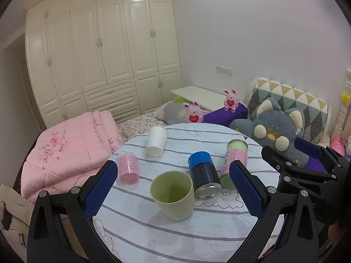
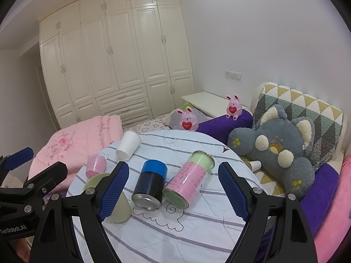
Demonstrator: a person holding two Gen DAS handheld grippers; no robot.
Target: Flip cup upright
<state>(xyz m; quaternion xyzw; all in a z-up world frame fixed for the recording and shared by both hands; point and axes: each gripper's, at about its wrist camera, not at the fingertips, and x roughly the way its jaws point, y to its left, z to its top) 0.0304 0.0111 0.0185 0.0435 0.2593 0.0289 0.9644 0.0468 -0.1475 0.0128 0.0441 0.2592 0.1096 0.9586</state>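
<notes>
Five containers sit on the round striped table in the left wrist view. The green cup stands nearest, mouth up and leaning a little, between the two blue pads of the left gripper, whose fingers are spread wide and touch nothing. Just behind it to the right lies a black can with a blue cap, and touching that a pink and green can, both on their sides. A small pink cup sits to the left, and a white paper cup lies on its side farther back. The right gripper shows at the right edge, its fingers apart. A pink quilt and a grey plush toy flank the table.

In the right wrist view the right gripper hangs with its fingers wide apart, holding nothing. The black can and the pink and green can lie side by side between the pads. The green cup stands at the left, largely hidden behind the left pad. The pink cup and the white cup are beyond it, near the table's left edge. The left gripper shows at the far left, fingers apart.
</notes>
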